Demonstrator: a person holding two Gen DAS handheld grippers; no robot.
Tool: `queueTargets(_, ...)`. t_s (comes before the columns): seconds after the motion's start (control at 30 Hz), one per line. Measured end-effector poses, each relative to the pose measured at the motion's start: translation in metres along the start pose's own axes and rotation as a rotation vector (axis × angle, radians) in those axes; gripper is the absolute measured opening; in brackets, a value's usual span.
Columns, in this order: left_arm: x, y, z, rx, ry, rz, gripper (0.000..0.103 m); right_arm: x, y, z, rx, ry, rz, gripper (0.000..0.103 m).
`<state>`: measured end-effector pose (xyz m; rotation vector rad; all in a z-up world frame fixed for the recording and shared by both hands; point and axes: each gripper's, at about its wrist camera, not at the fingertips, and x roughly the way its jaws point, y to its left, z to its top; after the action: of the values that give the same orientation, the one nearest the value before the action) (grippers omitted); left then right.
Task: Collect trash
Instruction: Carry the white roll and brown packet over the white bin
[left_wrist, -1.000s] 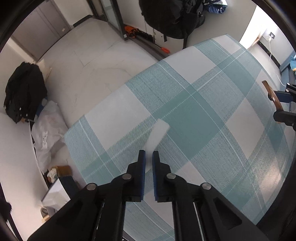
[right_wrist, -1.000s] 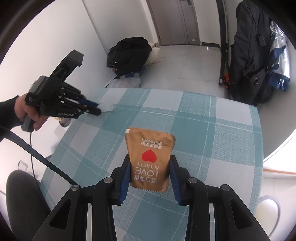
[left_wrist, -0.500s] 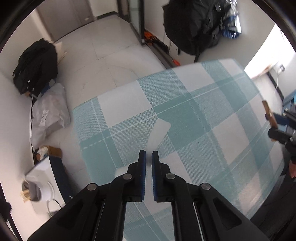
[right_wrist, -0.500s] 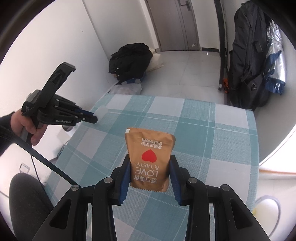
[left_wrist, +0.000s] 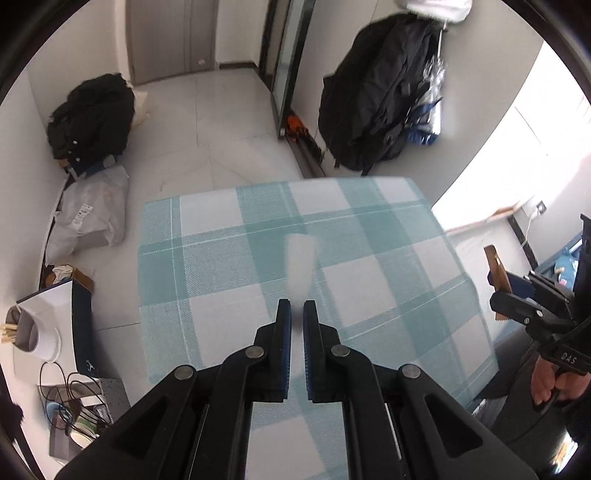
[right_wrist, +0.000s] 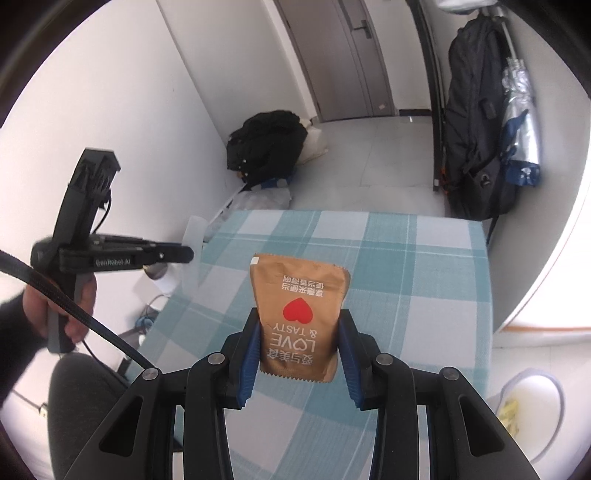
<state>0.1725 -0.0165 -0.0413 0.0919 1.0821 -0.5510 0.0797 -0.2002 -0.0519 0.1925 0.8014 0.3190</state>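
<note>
up above the bench (left_wrist: 221, 258), checked teal and white, both grippers raised clear of the cloth. left gripper (left_wrist: 297, 314) pinched tight on a thin white scrap (left_wrist: 301, 258), blurred, sticking out forward from the fingertips, over the middle of the bench in the left wrist view; in the right wrist view, off the bench's left edge. right gripper (right_wrist: 299, 332) clamped on a brown snack packet (right_wrist: 299, 314), red heart and print upside down, held upright between the blue pads, over the near half of the bench. bare hand (right_wrist: 74, 306) wrapped round the left gripper's handle. black backpack (right_wrist: 476, 122) hanging by the far wall, black bag (right_wrist: 266, 144) and white plastic bag (left_wrist: 92, 214) on the floor past the bench's far left corner. white bin (right_wrist: 532, 402) on the floor off the near right corner.
</note>
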Motion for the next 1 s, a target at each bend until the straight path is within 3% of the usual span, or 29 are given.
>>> queueTargets(0.27, -0.040, -0.056, -0.013, 0.029, -0.114, -0.010, 0.002, -0.064, 0.001, -0.009, 0.000, -0.091, -0.020, 0.038)
queueTargets(0.47, -0.068, -0.108, -0.008, 0.055, -0.224, -0.115, 0.002, -0.118, -0.014, -0.011, 0.033, -0.180, -0.053, 0.038)
queueTargets(0.6, -0.076, -0.152, 0.000, 0.127, -0.271, -0.144, 0.002, -0.158, -0.033, -0.012, 0.072, -0.241, -0.087, 0.038)
queueTargets(1.0, -0.057, -0.254, 0.035, 0.228, -0.261, -0.311, 0.002, -0.251, -0.114, -0.042, 0.232, -0.373, -0.231, 0.038)
